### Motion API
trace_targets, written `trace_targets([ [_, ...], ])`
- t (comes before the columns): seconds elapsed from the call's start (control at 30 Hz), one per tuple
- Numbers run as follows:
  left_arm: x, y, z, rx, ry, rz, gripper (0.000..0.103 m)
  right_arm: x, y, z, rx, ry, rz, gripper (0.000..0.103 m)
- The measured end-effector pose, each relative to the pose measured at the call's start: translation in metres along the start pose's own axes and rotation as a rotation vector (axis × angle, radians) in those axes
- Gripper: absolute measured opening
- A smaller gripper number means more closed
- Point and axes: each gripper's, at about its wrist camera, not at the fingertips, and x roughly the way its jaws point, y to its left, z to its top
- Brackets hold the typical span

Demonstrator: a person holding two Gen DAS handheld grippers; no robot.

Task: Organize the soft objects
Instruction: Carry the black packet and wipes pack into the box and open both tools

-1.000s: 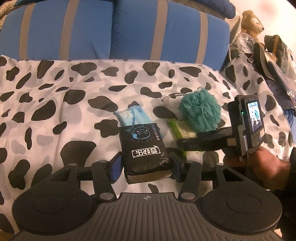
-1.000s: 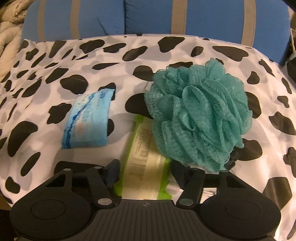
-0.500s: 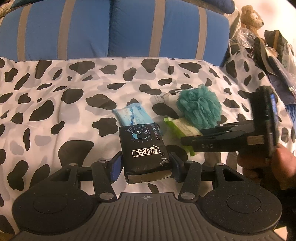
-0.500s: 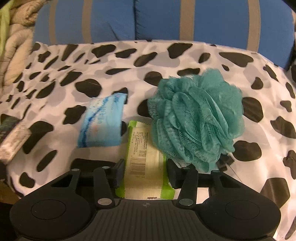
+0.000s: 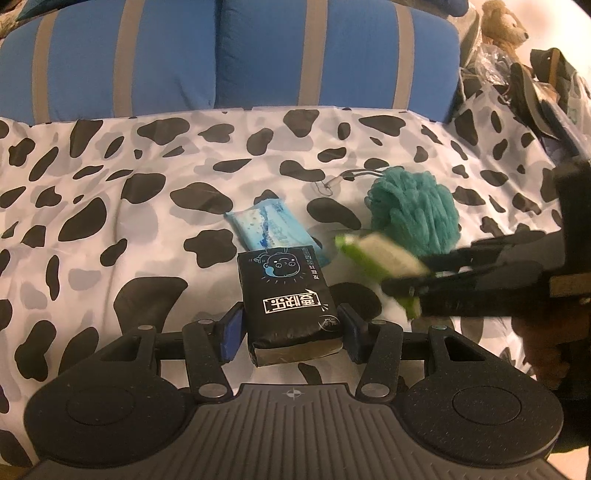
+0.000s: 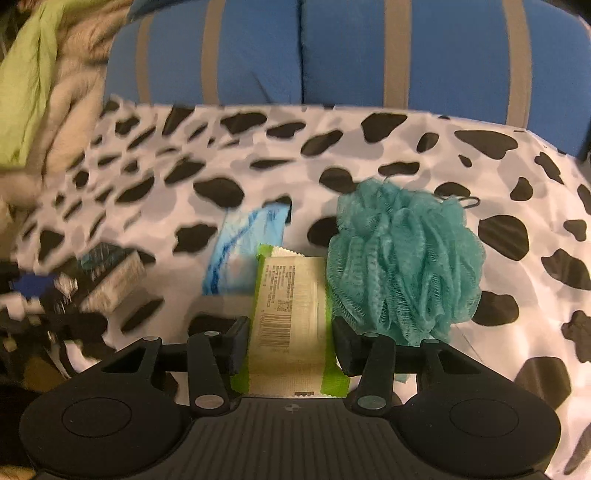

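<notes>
My left gripper (image 5: 290, 332) is shut on a black tissue pack (image 5: 288, 299), held just above the cow-print sheet (image 5: 110, 206). My right gripper (image 6: 290, 341) is shut on a green-edged cream packet (image 6: 288, 314) and has it lifted off the sheet; the packet shows blurred in the left wrist view (image 5: 380, 262), where the right gripper (image 5: 410, 284) reaches in from the right. A light blue wipes pack (image 5: 273, 229) lies flat behind the black pack. A teal bath pouf (image 5: 413, 210) sits to the right of it, also in the right wrist view (image 6: 402, 266).
Blue cushions with grey stripes (image 5: 240, 59) line the back of the sheet. A teddy bear (image 5: 502, 26) and a pile of bags (image 5: 546, 88) are at the far right. A beige knitted blanket with green cloth (image 6: 44, 92) lies at the left.
My right gripper has lifted the green packet off the sheet and swung left and up, away from the pouf. My left gripper with the black pack has barely moved.
</notes>
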Motion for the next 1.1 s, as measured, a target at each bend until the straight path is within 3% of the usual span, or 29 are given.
trace_targets([
  [0.13,0.001,-0.002,0.0,0.007,0.005,0.002,0.051,0.015,0.007,-0.012,-0.075,0.108,-0.008,0.05],
  [0.27,0.001,-0.004,0.0,0.009,0.004,0.0,0.051,0.01,0.015,-0.017,-0.139,0.086,-0.001,0.054],
  [0.33,0.0,-0.004,0.001,0.011,0.004,-0.002,0.051,0.007,0.016,-0.016,-0.141,0.072,0.024,0.06],
  [0.47,0.0,-0.005,0.0,0.013,0.006,-0.005,0.051,0.012,0.02,-0.015,-0.168,0.08,0.078,0.063],
  [0.57,0.0,-0.004,0.0,0.011,0.008,-0.003,0.051,0.023,0.019,-0.013,-0.184,0.084,0.046,0.067],
  [0.73,0.0,-0.002,-0.001,0.01,0.01,-0.002,0.051,0.038,0.006,-0.01,-0.102,0.088,0.006,0.073],
  [0.9,0.0,-0.001,-0.001,0.008,0.008,-0.003,0.051,0.044,0.011,-0.015,-0.132,0.113,0.008,0.071],
  [1.0,0.001,-0.003,-0.001,0.015,0.009,-0.005,0.051,0.044,0.015,-0.018,-0.146,0.122,-0.038,0.052],
  [1.1,0.001,-0.004,-0.003,0.02,0.011,-0.005,0.051,0.041,0.015,-0.02,-0.141,0.121,-0.033,0.051],
])
